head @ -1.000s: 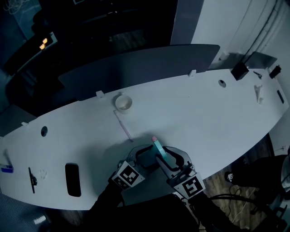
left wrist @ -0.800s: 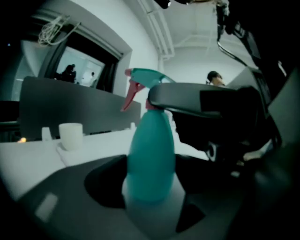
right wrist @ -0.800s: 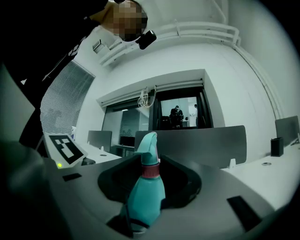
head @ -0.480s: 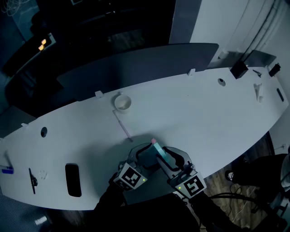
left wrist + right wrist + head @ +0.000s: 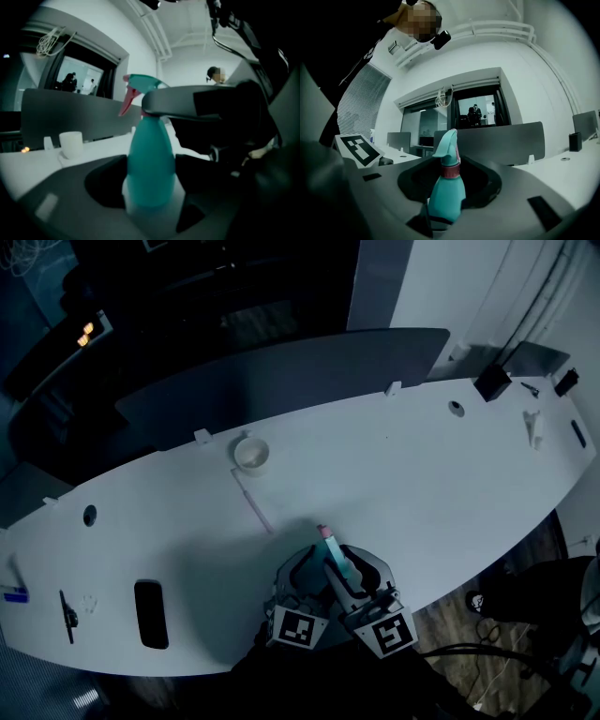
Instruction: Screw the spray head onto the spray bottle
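**Both grippers engaged on the spray bottle at the table's near edge**

The teal plastic spray bottle point(image 5: 339, 566) stands upright between the two grippers, by the near edge of the long white table point(image 5: 422, 474). Whether its base rests on the table cannot be told. The teal spray head with a pink trigger point(image 5: 323, 533) sits on the neck above a pink collar point(image 5: 450, 171).

The left gripper point(image 5: 302, 582) reaches in from the person's side. Its jaws have just been closing and press the bottle's lower body. The right gripper point(image 5: 361, 579), held about level and close beside the left, is clamped on the bottle's upper part near the collar.
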`<move>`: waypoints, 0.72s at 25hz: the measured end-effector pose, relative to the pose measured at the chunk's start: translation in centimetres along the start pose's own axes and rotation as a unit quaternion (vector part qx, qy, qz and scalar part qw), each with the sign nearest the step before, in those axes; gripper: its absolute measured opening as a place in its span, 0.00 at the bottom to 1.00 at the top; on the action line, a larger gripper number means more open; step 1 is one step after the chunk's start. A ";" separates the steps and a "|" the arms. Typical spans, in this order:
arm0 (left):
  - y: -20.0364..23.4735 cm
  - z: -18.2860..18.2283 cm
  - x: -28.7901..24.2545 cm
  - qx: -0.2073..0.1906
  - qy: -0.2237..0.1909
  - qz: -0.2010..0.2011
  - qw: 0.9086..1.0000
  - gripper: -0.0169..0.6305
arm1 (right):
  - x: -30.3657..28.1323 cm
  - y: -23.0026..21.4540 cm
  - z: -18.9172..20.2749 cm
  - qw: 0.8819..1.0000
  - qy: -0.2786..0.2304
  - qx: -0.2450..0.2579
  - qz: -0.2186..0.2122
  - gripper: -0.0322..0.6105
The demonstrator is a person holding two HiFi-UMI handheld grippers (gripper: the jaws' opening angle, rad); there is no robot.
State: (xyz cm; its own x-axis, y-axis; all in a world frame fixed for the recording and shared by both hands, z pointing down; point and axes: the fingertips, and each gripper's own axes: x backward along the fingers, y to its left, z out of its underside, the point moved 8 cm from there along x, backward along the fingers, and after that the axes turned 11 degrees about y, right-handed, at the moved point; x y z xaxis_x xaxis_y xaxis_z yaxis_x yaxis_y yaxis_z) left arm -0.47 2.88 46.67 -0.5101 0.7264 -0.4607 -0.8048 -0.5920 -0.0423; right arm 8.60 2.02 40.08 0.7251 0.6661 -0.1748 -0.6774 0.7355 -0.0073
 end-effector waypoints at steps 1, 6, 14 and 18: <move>0.0 0.0 0.0 -0.003 0.004 0.004 1.000 0.53 | 0.0 -0.1 -0.1 1.000 0.007 0.007 -0.006 0.26; 0.1 -0.4 0.1 -0.013 0.002 0.000 1.000 0.53 | -0.1 0.3 -0.9 0.999 0.036 0.032 0.003 0.26; 0.2 -0.3 0.0 -0.016 0.005 0.005 1.000 0.53 | -0.6 0.4 -1.7 0.996 0.079 0.039 0.003 0.26; 0.3 -0.4 0.0 -0.016 0.002 0.007 1.000 0.53 | -0.7 -0.4 -1.9 0.996 0.083 0.011 -0.025 0.26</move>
State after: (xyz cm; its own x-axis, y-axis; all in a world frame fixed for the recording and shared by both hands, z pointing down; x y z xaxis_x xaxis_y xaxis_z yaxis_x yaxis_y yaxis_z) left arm -0.55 2.55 46.29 -0.5200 0.7168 -0.4645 -0.7878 -0.6127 -0.0636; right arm 8.12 0.99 38.39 0.7259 0.6004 -0.3357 -0.6371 0.7708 0.0008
